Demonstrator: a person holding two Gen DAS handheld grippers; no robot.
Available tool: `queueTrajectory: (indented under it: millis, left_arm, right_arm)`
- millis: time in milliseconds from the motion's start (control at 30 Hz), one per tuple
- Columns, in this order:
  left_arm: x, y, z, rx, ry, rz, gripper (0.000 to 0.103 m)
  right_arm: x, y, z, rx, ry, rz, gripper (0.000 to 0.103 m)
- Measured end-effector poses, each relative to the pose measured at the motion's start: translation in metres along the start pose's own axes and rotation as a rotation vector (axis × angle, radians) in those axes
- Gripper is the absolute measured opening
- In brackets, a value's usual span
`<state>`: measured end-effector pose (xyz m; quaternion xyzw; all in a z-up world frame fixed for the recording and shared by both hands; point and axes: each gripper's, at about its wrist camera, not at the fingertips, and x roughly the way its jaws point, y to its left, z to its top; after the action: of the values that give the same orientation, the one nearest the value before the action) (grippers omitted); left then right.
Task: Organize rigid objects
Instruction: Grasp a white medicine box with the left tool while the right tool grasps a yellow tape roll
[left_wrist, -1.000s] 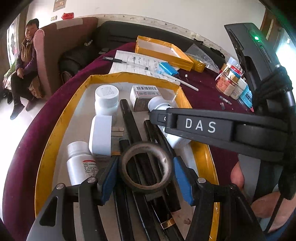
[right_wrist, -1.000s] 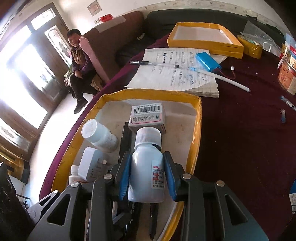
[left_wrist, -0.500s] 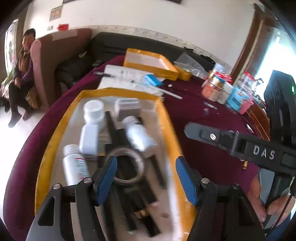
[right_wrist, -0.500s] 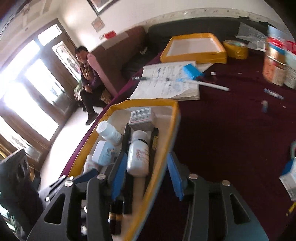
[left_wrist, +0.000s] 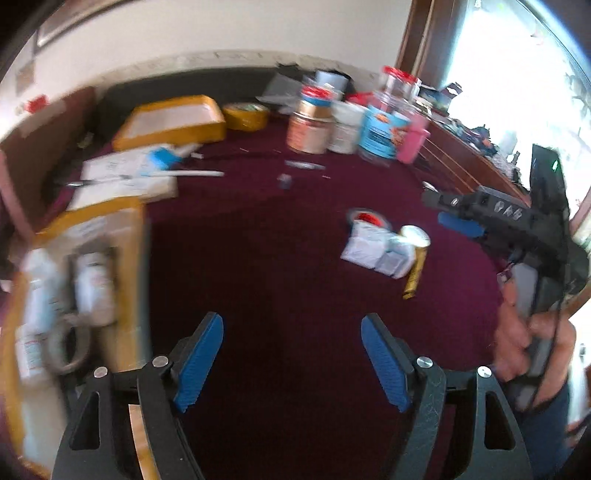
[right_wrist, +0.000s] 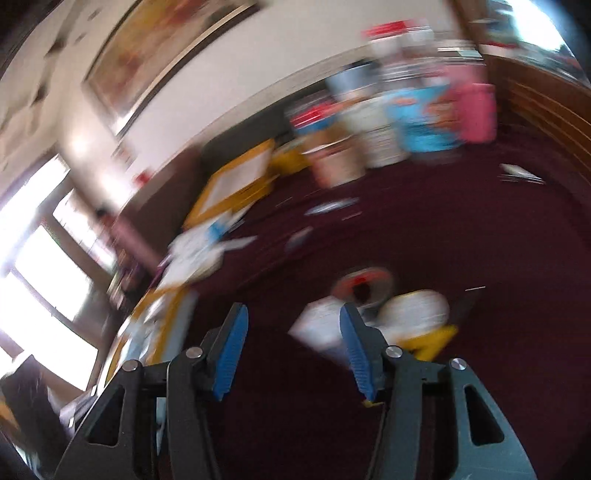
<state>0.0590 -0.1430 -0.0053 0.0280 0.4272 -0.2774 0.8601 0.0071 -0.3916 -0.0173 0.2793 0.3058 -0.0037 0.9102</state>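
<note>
My left gripper (left_wrist: 291, 347) hangs over bare maroon cloth, its jaws opening with nothing between them. To its left, the yellow tray (left_wrist: 136, 258) holds white bottles (left_wrist: 94, 288) and a tape ring (left_wrist: 70, 347). Ahead to the right lies a small pile: white packets (left_wrist: 373, 247), a red tape roll (left_wrist: 364, 218) and a gold tube (left_wrist: 413, 277). Beyond the pile, a hand (left_wrist: 528, 332) holds my right gripper (left_wrist: 443, 212). In the blurred right wrist view, that right gripper (right_wrist: 293, 332) is empty with its jaws opening. The white packets (right_wrist: 317, 325) lie just past its right finger.
Jars and tins (left_wrist: 314, 129) and a pink cup (left_wrist: 413, 144) crowd the far side. A notebook with a pen (left_wrist: 125, 177), a second yellow tray (left_wrist: 170, 122) and a yellow tape roll (left_wrist: 245, 116) lie at the back left. The wooden table edge (left_wrist: 472, 162) runs along the right.
Both grippers swung right, away from the tray. The left let go of the tape ring and the right let go of the white bottle; both now lie in the tray. Both jaws spread wider.
</note>
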Motion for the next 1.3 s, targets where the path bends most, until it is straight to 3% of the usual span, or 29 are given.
queueTrajectory:
  millis: [100, 300, 433, 600, 767, 933, 1067, 1100, 1233, 1300]
  left_arm:
    - [0.032, -0.016, 0.018, -0.084, 0.077, -0.094, 0.081]
    - [0.066, -0.033, 0.025, -0.147, 0.136, -0.107, 0.081]
    - [0.064, -0.025, 0.023, -0.157, 0.135, -0.088, 0.081]
    - [0.053, 0.0, 0.023, -0.192, 0.112, -0.041, 0.081]
    - [0.052, 0.007, 0.022, -0.18, 0.109, -0.013, 0.082]
    - [0.064, -0.008, 0.019, -0.066, 0.123, 0.021, 0.082]
    - [0.068, -0.015, 0.015, 0.011, 0.059, 0.058, 0.081]
    - [0.068, -0.015, 0.015, 0.029, 0.048, 0.063, 0.077]
    - [0.065, -0.012, 0.019, 0.045, 0.038, 0.003, 0.041]
    - [0.063, -0.011, 0.019, 0.051, 0.038, 0.002, 0.04]
  right_arm:
    - [0.012, -0.033, 0.009, 0.087, 0.026, -0.04, 0.051]
    - [0.045, -0.067, 0.014, 0.181, 0.093, 0.028, 0.051]
    - [0.056, -0.047, 0.006, 0.131, 0.164, 0.077, 0.053]
    - [0.079, 0.0, -0.027, 0.016, 0.403, 0.277, 0.057]
    - [0.063, 0.004, -0.022, 0.006, 0.311, 0.231, 0.057]
    - [0.063, -0.008, -0.017, 0.064, 0.29, 0.217, 0.057]
    - [0.057, -0.004, -0.016, 0.028, 0.266, 0.22, 0.057]
    - [0.055, -0.003, -0.015, 0.021, 0.26, 0.221, 0.057]
    - [0.053, 0.001, -0.015, 0.005, 0.248, 0.224, 0.057]
    - [0.052, 0.002, -0.016, -0.001, 0.25, 0.229, 0.057]
